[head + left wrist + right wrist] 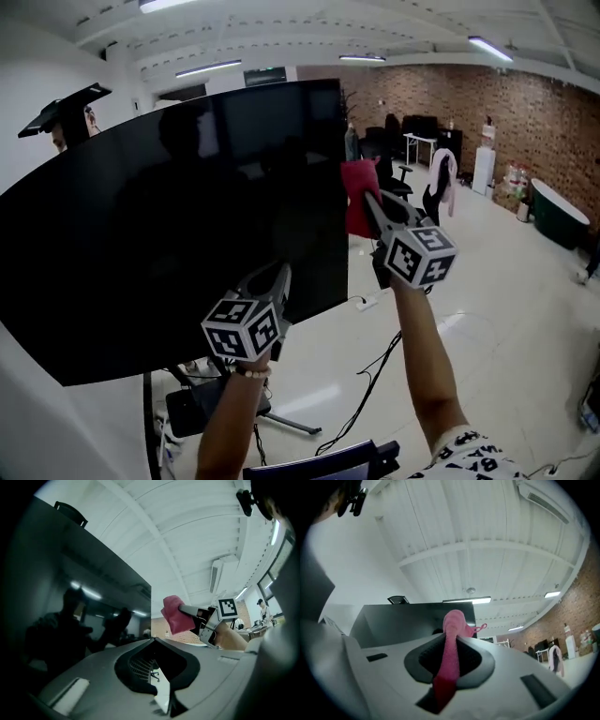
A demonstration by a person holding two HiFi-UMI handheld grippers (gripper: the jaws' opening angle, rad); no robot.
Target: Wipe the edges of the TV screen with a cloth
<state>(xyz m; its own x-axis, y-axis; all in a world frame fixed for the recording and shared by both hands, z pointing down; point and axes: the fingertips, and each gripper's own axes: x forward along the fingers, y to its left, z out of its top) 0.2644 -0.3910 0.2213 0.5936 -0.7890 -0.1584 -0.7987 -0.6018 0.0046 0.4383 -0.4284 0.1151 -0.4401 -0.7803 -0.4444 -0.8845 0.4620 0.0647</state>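
Observation:
The big black TV screen (pixel 169 225) stands on a stand and fills the left of the head view. My right gripper (pixel 373 208) is shut on a pink-red cloth (pixel 359 199), held against the screen's right edge about halfway up. The right gripper view shows the cloth (pixel 452 644) pinched between the jaws, with the TV (pixel 408 618) just beyond. My left gripper (pixel 281 275) hovers in front of the screen's lower right corner, jaws together and holding nothing. The left gripper view shows the cloth (pixel 176 615) in the right gripper (pixel 187 610) beside the TV (pixel 70 616).
The TV stand's base (pixel 244 412) and loose cables (pixel 375 375) lie on the white floor below. Office chairs (pixel 394 169), one draped with a garment (pixel 441 183), stand behind the right gripper. A brick wall (pixel 525 103) and a dark green tub (pixel 560 214) are at the far right.

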